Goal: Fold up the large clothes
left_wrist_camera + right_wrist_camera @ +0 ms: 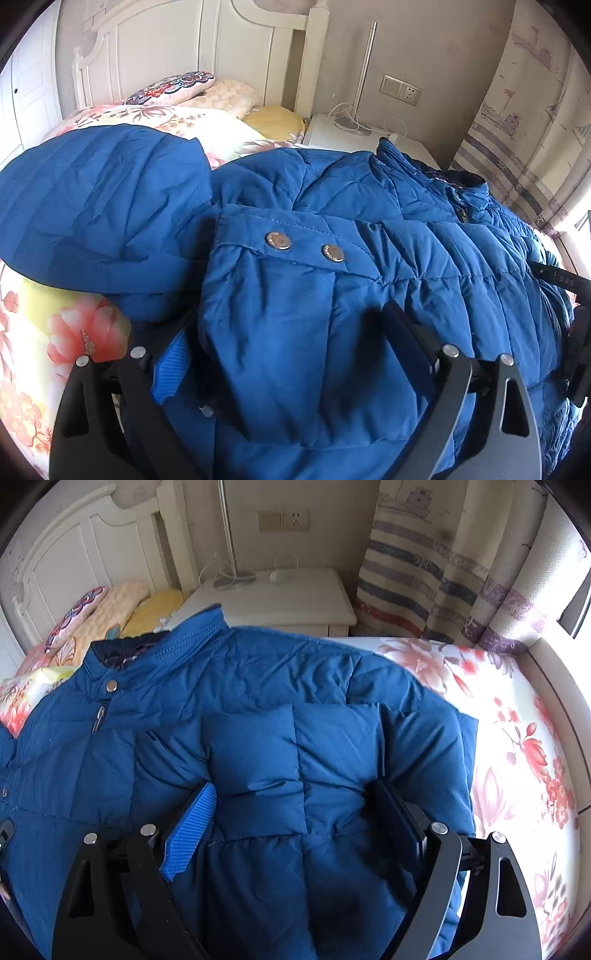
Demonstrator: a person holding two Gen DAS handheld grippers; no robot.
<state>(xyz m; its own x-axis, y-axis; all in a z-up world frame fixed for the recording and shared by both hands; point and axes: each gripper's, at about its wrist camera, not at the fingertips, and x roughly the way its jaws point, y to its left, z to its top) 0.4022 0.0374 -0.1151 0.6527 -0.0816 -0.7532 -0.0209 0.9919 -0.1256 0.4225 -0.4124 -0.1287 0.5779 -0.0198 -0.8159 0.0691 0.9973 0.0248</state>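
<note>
- Left wrist view: the left tool (291, 354) sits low over a blue padded jacket (369, 206) on the bed (33, 354); its fingers stand wide, with a cuffed sleeve (280, 295) lying between them. The right-hand finger is partly sunk behind the padding, so contact there cannot be told.
- The sleeve's cuff bears two metal snaps (277, 240); it lies across the jacket's chest. Lower sleeve end runs out of frame.
- Only this view shows the hood (99, 199), spread flat to the left on the floral bedspread.
- At the far right edge, a dark piece of the other tool, cut off and hard to read.
- Right wrist view: the right tool (295, 812) is also spread wide, straddling a folded-in quilted panel of the jacket (258, 679); the blue pad (192, 830) on one finger touches or just clears the fabric, which cannot be told.
- Only this view shows the collar's snap (110, 686), the zip pull, and the bed's bare right side (517, 738).
- Nightstand (288, 598) beyond the collar; the lamp's top is cut off.
</note>
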